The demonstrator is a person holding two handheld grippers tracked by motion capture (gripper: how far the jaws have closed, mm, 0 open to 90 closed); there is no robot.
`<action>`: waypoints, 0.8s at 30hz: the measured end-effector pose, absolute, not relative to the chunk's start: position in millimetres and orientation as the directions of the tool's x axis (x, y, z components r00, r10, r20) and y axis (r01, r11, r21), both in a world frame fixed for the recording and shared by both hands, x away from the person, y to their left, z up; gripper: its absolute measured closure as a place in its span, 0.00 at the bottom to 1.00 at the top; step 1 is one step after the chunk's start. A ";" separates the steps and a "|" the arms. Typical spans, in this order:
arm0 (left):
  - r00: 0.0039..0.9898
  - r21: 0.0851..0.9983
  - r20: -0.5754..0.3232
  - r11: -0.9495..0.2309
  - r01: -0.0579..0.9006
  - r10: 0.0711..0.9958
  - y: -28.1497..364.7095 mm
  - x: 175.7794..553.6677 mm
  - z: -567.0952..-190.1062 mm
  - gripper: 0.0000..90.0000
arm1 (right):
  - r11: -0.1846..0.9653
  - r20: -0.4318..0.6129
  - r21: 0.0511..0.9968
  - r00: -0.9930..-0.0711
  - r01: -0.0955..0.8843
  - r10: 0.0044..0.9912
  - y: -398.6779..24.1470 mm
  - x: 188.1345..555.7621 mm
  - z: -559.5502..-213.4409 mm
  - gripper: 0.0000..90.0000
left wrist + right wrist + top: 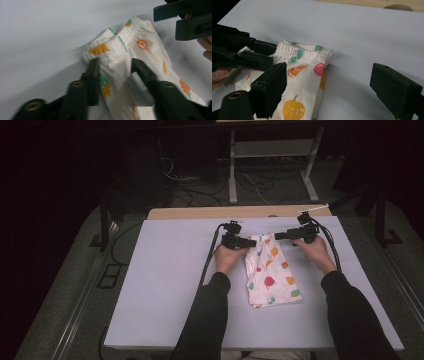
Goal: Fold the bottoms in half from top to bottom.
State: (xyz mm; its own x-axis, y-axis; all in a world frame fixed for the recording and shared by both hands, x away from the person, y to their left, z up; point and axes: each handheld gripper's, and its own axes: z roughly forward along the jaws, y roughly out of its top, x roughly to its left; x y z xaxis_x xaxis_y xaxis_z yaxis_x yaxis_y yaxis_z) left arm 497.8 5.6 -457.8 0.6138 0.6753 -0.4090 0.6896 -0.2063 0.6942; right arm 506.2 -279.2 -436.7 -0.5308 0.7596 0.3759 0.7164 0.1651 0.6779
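Now: kids' shorts (140,52) waistband btwn left claw (115,67) jaws, flat on table (165,285).

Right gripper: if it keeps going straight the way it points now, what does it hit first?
Probably the waistband end of the fruit-print shorts, which lies just ahead between the right gripper jaws' line; those jaws stand wide apart. Beyond it is the left gripper, though depth is hard to judge.

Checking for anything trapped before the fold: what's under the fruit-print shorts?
The fruit-print shorts lie flat on the white table sheet, which shows bare all round them. Whatever is directly beneath them is covered by the fabric.
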 end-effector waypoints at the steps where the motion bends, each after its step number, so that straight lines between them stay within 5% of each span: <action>1: 0.608 0.688 -0.402 -0.212 0.694 0.684 6.1 498.0 -458.2 0.75 | 0.167 0.377 0.676 -0.531 0.718 0.759 -278.9 506.6 -437.6 0.16; 5: 0.595 0.662 -0.434 -0.208 0.720 0.676 13.0 500.4 -460.4 0.96 | 0.166 0.384 0.668 -0.527 0.725 0.758 -277.6 507.5 -440.0 0.17; 13: 0.568 0.641 -0.443 -0.199 0.742 0.693 23.3 503.0 -459.7 0.97 | 0.153 0.396 0.654 -0.508 0.741 0.765 -275.0 510.5 -446.4 0.23; 24: 0.567 0.630 -0.415 -0.225 0.743 0.711 32.9 502.5 -458.9 0.97 | 0.159 0.385 0.640 -0.492 0.752 0.780 -262.6 515.0 -454.2 0.44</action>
